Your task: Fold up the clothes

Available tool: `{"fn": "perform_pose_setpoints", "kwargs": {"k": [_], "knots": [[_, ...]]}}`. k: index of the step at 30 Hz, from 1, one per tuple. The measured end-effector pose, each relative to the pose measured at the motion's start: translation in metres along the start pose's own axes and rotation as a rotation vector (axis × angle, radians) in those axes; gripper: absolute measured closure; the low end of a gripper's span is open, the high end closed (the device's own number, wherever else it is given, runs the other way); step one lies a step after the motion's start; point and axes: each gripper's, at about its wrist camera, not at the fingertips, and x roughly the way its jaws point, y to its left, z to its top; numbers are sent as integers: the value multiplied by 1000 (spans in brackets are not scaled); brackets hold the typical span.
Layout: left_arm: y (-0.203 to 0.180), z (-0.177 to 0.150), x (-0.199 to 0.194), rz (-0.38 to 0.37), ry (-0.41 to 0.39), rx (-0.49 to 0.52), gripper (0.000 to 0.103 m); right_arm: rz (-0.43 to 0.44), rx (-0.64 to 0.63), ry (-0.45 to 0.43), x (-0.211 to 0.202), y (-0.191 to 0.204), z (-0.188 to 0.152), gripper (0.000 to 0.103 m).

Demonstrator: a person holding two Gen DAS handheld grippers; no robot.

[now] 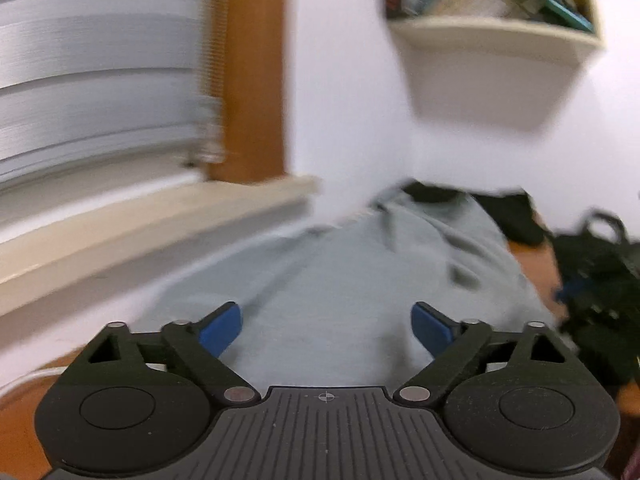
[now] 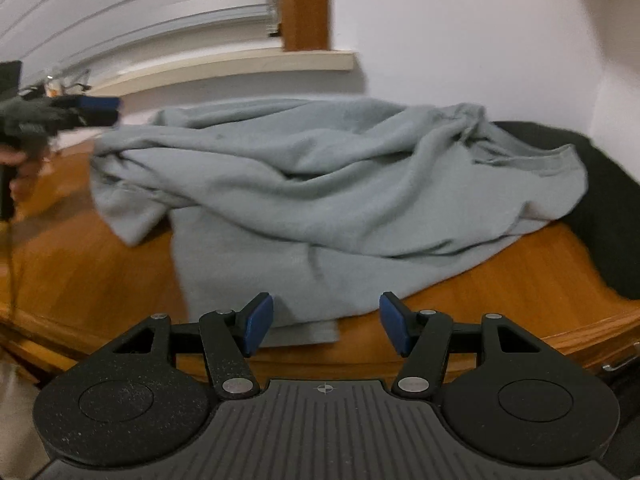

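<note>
Jaws apart and empty on both: left gripper (image 1: 326, 326) above the grey sweatshirt (image 2: 320, 192), right gripper (image 2: 326, 324) by its near hem. Sweatshirt heaped and rumpled on the wooden table (image 2: 520, 280) (dark clothes (image 2: 608, 216) beside). Barely started, judging by that; spreading and every fold left.

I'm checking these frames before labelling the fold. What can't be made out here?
- Left wrist view: motion blur smears the grey sweatshirt; seams and sleeves are unreadable.
- Left wrist view: the dark pile at the right edge is blurred and cut off.
- Right wrist view: the black garment is partly under the sweatshirt.
- Right wrist view: the left gripper is blurred; its jaws are unreadable there.
</note>
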Motion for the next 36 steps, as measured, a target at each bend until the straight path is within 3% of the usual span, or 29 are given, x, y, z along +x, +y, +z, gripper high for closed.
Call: {"fn": "perform_pose_setpoints", "kwargs": {"k": [5,8,9,11,13,15,17,20,23,25,30,33,36], "knots": [[-35,-15,16,-40,60,103,11,49,-48,-8,15,28,4,44],[-45,-22,29,-4,85,167,12,68,-82,11,26,39,4,41],[-47,-22,32,13,84,186,15,63,-102,15,29,42,3,38],[-46,-20,35,10,86,209,33,52,-151,12,30,45,0,38],[-46,-15,36,5,83,227,44,31,-186,24,27,40,1,49],[-48,-8,37,8,76,253,56,10,-219,38,22,34,1,74],[-51,-1,38,16,68,278,75,-12,-253,52,18,28,2,78],[-54,11,41,9,61,302,79,-80,-270,69,0,9,4,88],[-55,24,38,-17,44,295,79,-180,-277,60,-29,-18,12,90],[-53,33,35,-32,22,276,89,-268,-278,49,-51,-38,20,90],[-42,52,30,-15,-3,234,89,-602,-299,2,-74,-83,39,89],[-34,52,30,14,22,230,88,-589,-215,-9,-61,-96,46,82],[-20,41,26,34,50,216,72,-507,-170,-22,-39,-92,47,76]]}}
